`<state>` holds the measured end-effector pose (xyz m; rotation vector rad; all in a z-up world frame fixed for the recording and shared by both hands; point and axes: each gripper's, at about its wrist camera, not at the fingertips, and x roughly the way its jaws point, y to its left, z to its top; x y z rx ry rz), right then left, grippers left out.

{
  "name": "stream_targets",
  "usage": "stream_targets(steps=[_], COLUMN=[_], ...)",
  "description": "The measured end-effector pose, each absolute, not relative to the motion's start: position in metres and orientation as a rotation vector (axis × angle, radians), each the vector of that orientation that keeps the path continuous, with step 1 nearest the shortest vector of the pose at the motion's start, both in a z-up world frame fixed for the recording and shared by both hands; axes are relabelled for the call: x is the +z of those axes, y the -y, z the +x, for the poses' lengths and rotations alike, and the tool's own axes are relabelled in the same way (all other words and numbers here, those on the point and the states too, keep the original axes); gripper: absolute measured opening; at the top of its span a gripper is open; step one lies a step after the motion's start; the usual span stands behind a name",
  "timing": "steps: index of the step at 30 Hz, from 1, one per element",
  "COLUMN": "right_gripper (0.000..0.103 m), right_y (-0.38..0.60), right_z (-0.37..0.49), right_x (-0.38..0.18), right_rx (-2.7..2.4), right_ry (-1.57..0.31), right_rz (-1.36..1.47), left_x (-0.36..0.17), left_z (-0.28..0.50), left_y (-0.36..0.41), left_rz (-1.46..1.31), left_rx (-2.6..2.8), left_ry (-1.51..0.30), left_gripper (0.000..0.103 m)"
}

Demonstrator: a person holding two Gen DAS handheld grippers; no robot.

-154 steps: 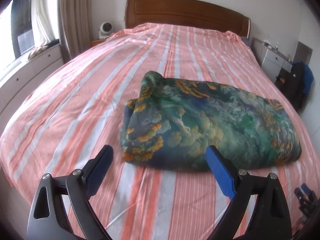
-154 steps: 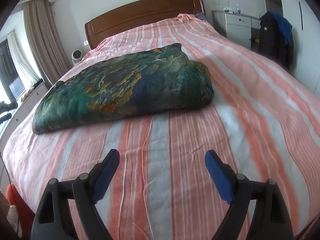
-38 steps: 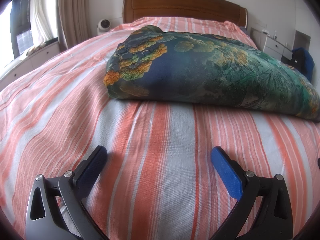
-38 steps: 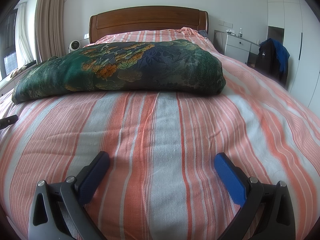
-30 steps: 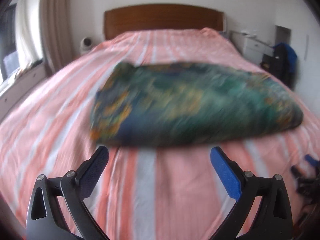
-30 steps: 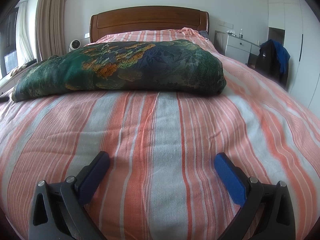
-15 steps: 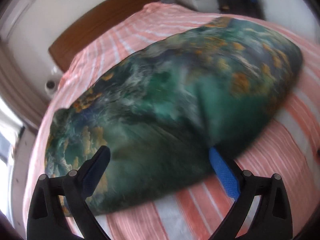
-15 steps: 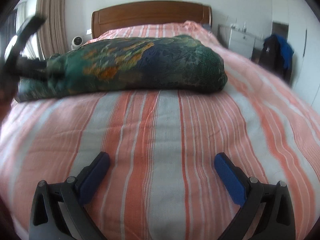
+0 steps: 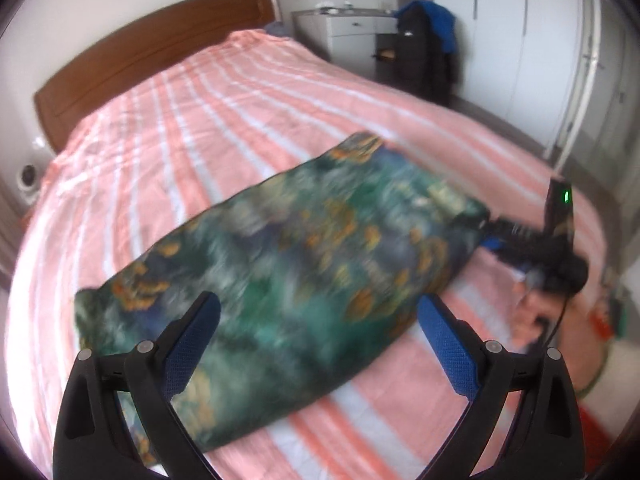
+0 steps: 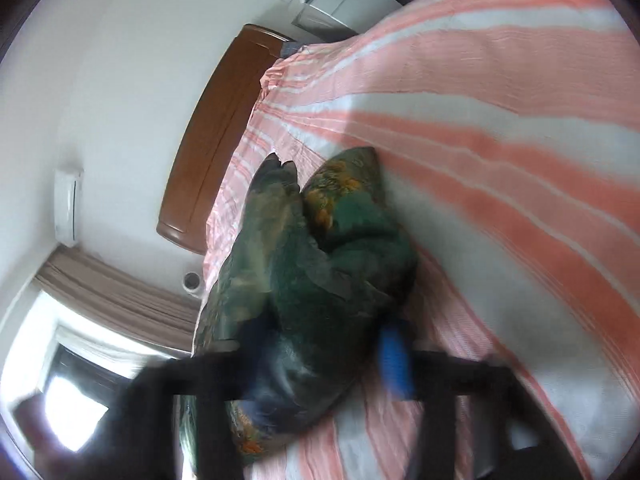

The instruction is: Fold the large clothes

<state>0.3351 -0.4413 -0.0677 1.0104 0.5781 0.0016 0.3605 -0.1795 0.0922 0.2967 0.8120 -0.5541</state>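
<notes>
Garment (image 9: 288, 280) on bed (image 9: 240, 92), folded to bundle; final fold pending. Left gripper (image 9: 316, 344) wide, empty. Right gripper (image 10: 324, 356) clamping garment's right end.

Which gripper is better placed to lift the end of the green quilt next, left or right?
Right. The right gripper already straddles the green quilt at its end, while the left gripper hovers open above it.

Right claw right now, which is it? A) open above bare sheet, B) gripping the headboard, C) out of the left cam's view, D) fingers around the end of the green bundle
D: the right claw has the end of the green bundle bulging between its fingers; the left view shows it at that same end.
</notes>
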Motion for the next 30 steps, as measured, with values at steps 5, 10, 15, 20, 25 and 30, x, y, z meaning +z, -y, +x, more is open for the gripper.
stream_targets(steps=[5, 10, 15, 20, 25, 30], right_gripper=[0.027, 0.027, 0.026, 0.026, 0.077, 0.077], right_y=[0.385, 0.297, 0.22, 0.203, 0.244, 0.288], right_z=[0.313, 0.292, 0.282, 0.266, 0.241, 0.204], right_x=[0.011, 0.054, 0.054, 0.047, 0.05, 0.017], right_rx=[0.085, 0.166, 0.209, 0.239, 0.328, 0.301], right_ry=[-0.462, -0.395, -0.344, -0.35, -0.395, -0.481], right_rz=[0.618, 0.185, -0.149, -0.208, -0.017, 0.056], left_x=[0.115, 0.119, 0.111, 0.107, 0.134, 0.118], left_z=[0.378, 0.393, 0.381, 0.384, 0.402, 0.414], left_y=[0.214, 0.246, 0.255, 0.223, 0.132, 0.013], left_rz=[0.186, 0.177, 0.322, 0.274, 0.089, -0.145], left_rx=[-0.705, -0.782, -0.662, -0.543, -0.497, -0.398], left_ry=[-0.919, -1.015, -1.007, -0.997, -0.953, -0.957], left_gripper=[0.099, 0.099, 0.091, 0.024, 0.023, 0.023])
